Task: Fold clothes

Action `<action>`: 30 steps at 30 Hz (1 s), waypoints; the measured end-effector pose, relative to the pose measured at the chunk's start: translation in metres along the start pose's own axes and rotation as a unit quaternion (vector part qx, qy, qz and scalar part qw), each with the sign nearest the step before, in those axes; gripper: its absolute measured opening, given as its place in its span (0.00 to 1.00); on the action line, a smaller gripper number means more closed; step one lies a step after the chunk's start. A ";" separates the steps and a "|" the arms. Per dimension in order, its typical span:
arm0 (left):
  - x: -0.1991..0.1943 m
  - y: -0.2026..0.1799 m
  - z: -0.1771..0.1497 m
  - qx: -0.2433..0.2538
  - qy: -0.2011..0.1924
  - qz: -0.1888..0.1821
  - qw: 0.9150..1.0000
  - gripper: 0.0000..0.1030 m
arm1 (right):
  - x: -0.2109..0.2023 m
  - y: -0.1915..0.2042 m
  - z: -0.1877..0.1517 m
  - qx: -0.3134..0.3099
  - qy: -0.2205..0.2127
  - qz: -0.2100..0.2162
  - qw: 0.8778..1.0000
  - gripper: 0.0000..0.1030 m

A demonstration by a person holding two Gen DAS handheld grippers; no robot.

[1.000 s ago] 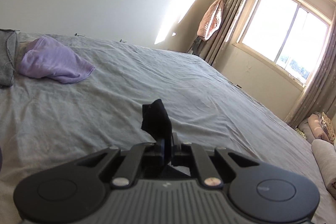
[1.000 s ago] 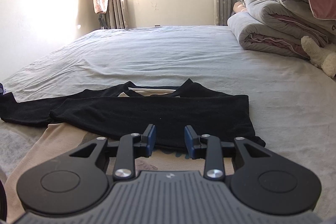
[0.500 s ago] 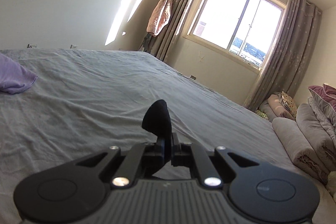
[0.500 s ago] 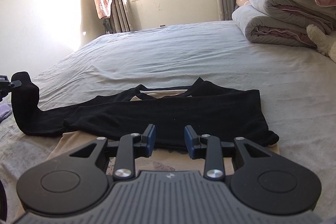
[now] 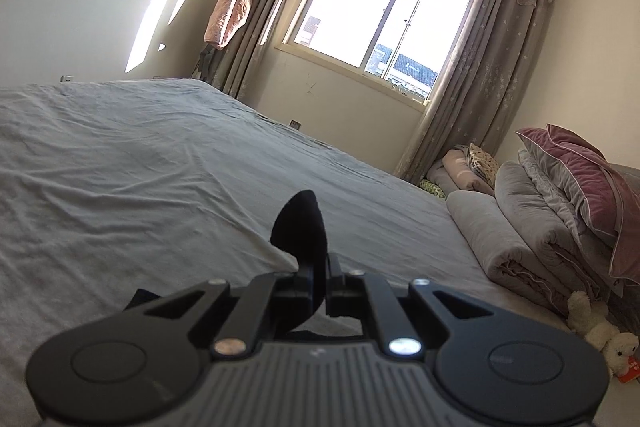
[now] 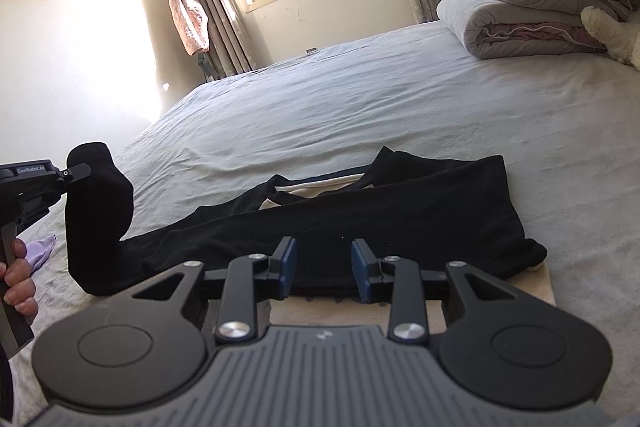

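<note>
On the grey bed (image 6: 360, 99), the black garment (image 6: 400, 219) lies spread across a beige garment (image 6: 536, 287), just ahead of your right gripper (image 6: 324, 267). Your right gripper's blue pads (image 6: 289, 263) stand partly apart, with nothing between them. At the left edge of the right wrist view, your left gripper (image 6: 82, 169) is clamped on the black sleeve end (image 6: 96, 211), lifted clear of the bed. In the left wrist view, the pinched cloth (image 5: 300, 227) stands up between the closed jaws. A hand (image 6: 18, 279) holds the left gripper's handle. Folded quilts (image 6: 520, 11) are stacked at the far right.
</note>
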State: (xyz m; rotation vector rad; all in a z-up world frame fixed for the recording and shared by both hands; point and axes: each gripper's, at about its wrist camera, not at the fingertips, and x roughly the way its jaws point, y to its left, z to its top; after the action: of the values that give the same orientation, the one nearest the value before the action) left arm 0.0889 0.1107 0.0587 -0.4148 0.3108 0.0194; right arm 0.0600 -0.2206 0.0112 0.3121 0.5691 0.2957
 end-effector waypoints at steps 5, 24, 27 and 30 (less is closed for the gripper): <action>0.013 -0.037 -0.011 0.012 0.008 -0.029 0.999 0.05 | -0.004 -0.013 0.006 0.054 -0.001 0.030 0.998 0.34; 0.051 -0.146 -0.048 0.033 0.046 -0.117 0.991 0.05 | -0.025 -0.053 0.027 0.124 -0.040 0.026 0.991 0.34; 0.054 -0.160 -0.057 0.041 0.056 -0.130 0.989 0.05 | -0.027 -0.061 0.029 0.135 -0.044 0.019 0.990 0.34; 0.059 -0.171 -0.069 0.049 0.073 -0.144 0.986 0.05 | -0.030 -0.069 0.031 0.150 -0.049 0.010 0.987 0.34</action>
State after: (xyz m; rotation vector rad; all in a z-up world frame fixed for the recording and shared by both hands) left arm 0.1384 -0.0765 0.0483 -0.3610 0.3920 -0.3087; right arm 0.0665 -0.3005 0.0245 0.6206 0.5132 0.2113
